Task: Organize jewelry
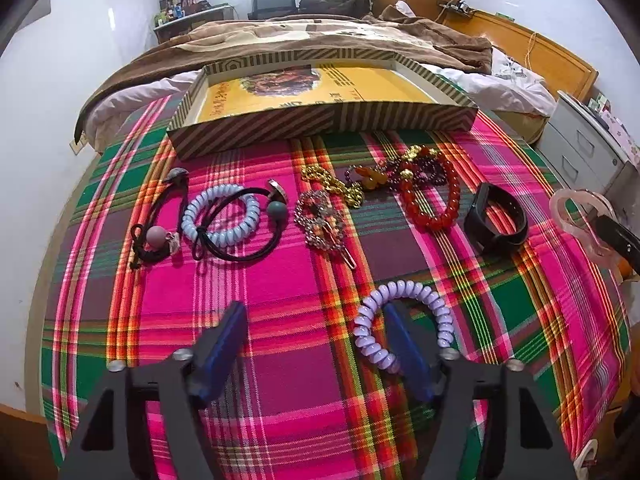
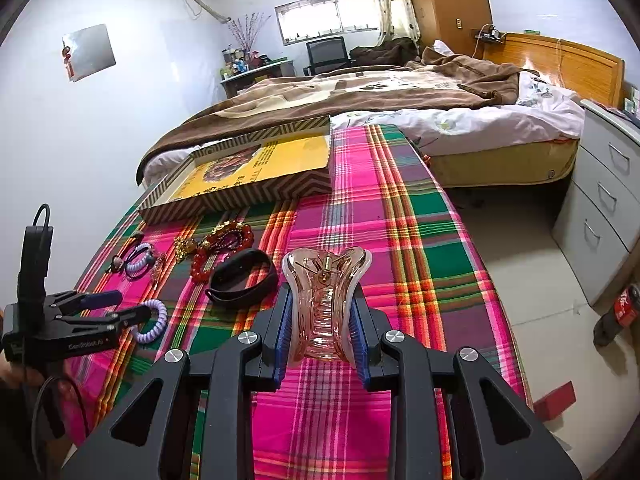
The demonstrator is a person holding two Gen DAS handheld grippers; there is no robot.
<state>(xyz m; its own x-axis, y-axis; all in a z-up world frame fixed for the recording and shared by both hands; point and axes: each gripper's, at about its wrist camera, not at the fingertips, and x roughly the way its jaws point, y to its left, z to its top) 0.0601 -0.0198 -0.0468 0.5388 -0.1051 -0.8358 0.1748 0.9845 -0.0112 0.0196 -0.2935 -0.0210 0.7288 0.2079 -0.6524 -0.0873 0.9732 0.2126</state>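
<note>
1. The right gripper (image 2: 322,322) has its jaws clamped on a translucent pink claw hair clip (image 2: 325,304), held above the plaid cloth (image 2: 400,240) that covers the bench.
2. The left gripper (image 1: 316,344) has its jaws spread apart, low over the cloth; its right finger sits inside the loop of a lilac spiral hair tie (image 1: 404,324). In the right wrist view white lettering on that gripper's body reads roughly "GenRobot.AI".
3. Farther on, a row of pieces lies across the cloth: a black cord tie with a pink ball (image 1: 154,232), a pale blue spiral hair tie (image 1: 222,220) overlapped by a black elastic with a grey-green ball (image 1: 277,210), a rhinestone barrette (image 1: 322,222), a gold bead chain (image 1: 332,184), a red bead bracelet (image 1: 434,204) beside a heap of dark purple beads (image 1: 428,170), and a black fitness band (image 1: 496,220).
4. Beyond them stands a shallow striped box (image 1: 320,120). Its yellow lining bears a printed picture and characters too small to read; no jewelry lies in it.
5. Behind the bench is a bed with a brown blanket (image 1: 320,36).
</note>
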